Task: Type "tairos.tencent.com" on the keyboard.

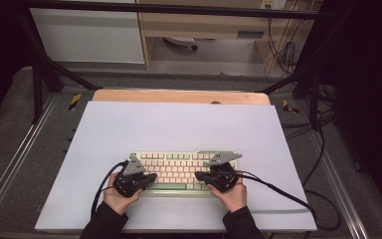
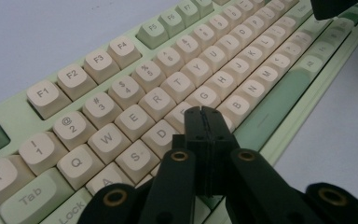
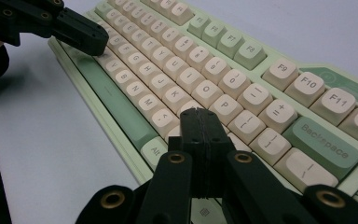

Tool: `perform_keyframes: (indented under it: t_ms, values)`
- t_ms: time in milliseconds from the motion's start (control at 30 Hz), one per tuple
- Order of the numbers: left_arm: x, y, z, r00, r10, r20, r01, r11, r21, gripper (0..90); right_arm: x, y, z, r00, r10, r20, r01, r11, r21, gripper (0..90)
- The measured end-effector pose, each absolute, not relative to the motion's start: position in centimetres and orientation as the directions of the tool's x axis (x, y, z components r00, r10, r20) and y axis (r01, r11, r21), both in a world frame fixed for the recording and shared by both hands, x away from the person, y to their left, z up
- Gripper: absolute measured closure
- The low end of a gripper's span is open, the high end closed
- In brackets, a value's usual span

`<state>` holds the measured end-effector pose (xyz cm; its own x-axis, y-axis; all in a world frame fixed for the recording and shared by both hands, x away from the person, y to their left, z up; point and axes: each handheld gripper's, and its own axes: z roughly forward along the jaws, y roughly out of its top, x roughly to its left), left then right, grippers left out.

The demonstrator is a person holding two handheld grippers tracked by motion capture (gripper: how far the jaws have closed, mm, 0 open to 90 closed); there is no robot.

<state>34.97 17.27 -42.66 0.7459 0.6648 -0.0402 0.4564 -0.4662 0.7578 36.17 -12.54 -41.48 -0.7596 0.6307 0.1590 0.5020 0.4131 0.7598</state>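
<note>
Black hand-held grippers [image 1: 151, 177] over keyboard [image 1: 179, 167]
</note>
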Motion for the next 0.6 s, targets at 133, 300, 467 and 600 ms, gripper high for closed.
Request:
perform_keyframes:
  t_ms: [133,300,467,600]
  values:
    - [35.01,17.09,-42.79,0.748,0.663,-0.041,0.458,-0.47,0.755,90.0,36.17,-12.51,-41.53,-0.759,0.63,0.16,0.504,0.414,0.758,90.0]
    - [35.03,17.04,-42.96,0.748,0.663,-0.033,0.458,-0.479,0.749,90.0,36.18,-12.46,-41.65,-0.761,0.629,0.159,0.502,0.416,0.758,90.0]
    - [34.93,17.0,-42.95,0.747,0.664,-0.034,0.457,-0.476,0.751,90.0,36.17,-12.46,-41.64,-0.761,0.629,0.16,0.502,0.415,0.758,90.0]
    - [34.74,17.13,-42.57,0.753,0.658,-0.029,0.445,-0.477,0.758,90.0,36.16,-12.48,-41.6,-0.761,0.629,0.159,0.503,0.417,0.758,90.0]
